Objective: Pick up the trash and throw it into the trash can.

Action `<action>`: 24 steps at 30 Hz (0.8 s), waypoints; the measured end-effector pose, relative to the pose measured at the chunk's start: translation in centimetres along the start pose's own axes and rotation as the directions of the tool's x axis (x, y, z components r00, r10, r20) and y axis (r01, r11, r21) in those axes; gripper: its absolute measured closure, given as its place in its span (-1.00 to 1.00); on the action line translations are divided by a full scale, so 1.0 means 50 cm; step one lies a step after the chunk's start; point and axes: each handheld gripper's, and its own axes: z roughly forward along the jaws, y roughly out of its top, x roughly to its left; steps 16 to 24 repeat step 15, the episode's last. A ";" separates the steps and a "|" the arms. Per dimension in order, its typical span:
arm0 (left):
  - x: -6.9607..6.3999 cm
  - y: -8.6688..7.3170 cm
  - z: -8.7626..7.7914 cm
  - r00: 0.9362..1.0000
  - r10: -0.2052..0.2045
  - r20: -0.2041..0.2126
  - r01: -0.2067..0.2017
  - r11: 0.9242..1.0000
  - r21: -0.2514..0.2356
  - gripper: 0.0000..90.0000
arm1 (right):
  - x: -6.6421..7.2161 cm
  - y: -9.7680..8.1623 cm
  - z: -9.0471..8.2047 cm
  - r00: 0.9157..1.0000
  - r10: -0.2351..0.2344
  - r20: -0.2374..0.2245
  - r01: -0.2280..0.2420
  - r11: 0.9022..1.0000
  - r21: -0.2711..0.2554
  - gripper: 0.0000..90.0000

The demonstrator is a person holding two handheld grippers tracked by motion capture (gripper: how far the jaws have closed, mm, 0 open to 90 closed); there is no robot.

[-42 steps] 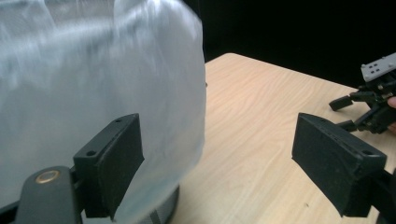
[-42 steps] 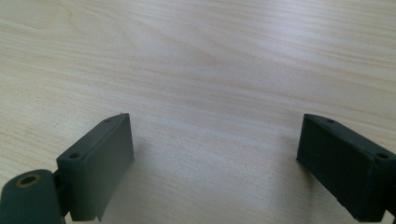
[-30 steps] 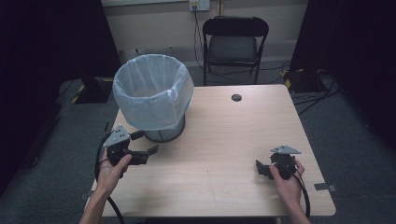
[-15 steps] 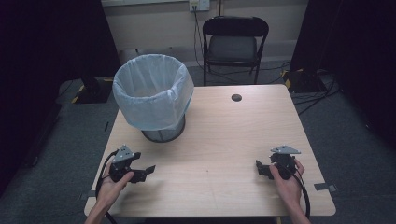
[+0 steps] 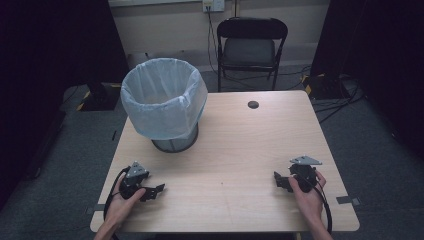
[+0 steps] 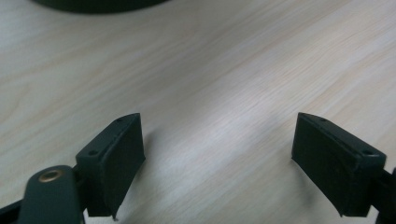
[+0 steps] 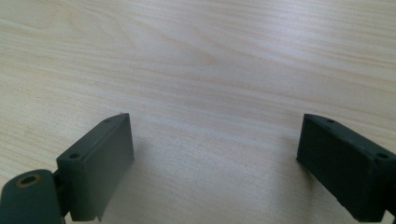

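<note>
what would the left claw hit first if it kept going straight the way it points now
Probably nothing soon: the left claw points across bare table toward the right claw, well apart. The lined bin sits off to one side of that line, though depth is hard to judge.

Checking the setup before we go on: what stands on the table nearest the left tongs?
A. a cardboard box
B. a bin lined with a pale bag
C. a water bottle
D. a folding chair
B: the bin, lined with a pale bag, stands just beyond the left tongs.
</note>
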 end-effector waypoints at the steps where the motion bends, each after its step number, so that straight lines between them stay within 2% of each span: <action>1: -0.001 -0.001 0.000 1.000 0.010 -0.002 -0.010 1.000 0.001 -0.64 | 0.000 0.000 0.000 1.000 0.000 0.000 0.000 1.000 0.000 -0.78; 5: -0.005 -0.002 0.003 1.000 0.007 -0.022 -0.007 1.000 -0.004 -0.69 | 0.000 0.000 0.000 1.000 0.000 0.000 0.000 1.000 0.000 -0.78; 7: -0.006 -0.006 0.006 1.000 -0.005 -0.026 0.004 1.000 -0.028 -0.73 | 0.000 0.000 0.000 1.000 0.000 0.000 0.000 1.000 0.000 -0.78; 24: -0.006 -0.006 0.006 1.000 -0.001 -0.029 0.000 1.000 -0.028 -0.73 | 0.000 0.000 0.000 1.000 0.001 0.001 -0.001 1.000 0.000 -0.78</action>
